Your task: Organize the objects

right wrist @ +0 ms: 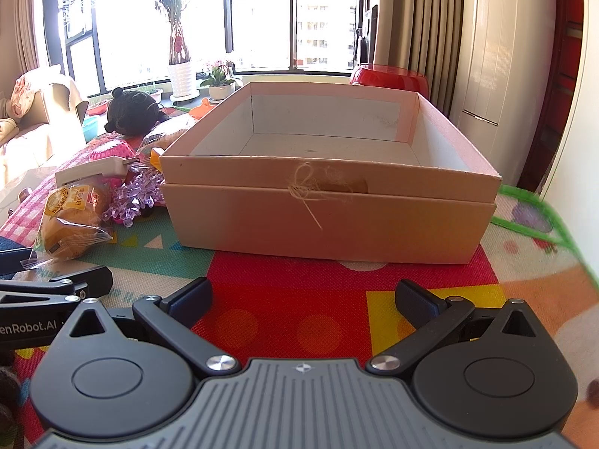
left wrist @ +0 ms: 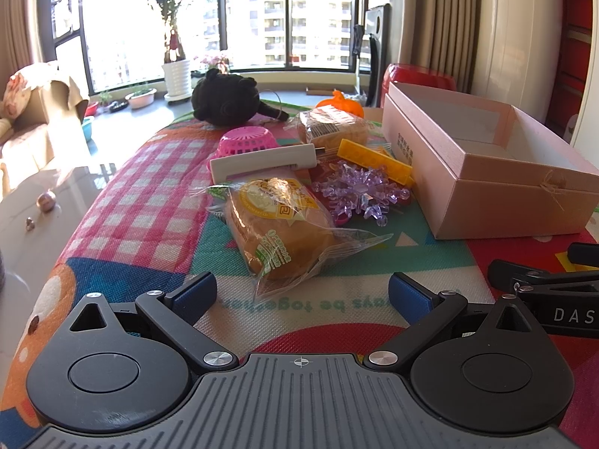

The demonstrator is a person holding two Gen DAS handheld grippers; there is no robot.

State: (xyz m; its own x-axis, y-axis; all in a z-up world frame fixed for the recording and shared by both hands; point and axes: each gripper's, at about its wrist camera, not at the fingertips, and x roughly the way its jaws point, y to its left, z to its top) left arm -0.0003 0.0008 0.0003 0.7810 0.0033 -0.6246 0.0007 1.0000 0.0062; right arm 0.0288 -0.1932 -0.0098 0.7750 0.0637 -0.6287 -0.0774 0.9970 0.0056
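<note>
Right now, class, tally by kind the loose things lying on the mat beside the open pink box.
Wrapped bread buns: 2
Plush toys: 1
Pink baskets: 1
White plastic clips: 1
Yellow building bricks: 1
Purple crystal snowflakes: 1
Orange toys: 1
Total: 8

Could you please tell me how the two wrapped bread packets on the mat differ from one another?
The near bread packet lies in front of the left gripper, clear of the pile; the far bread packet sits behind the yellow brick. The near one shows a yellow-green label, the far one a barcode. Both are clear-wrapped buns.
</note>
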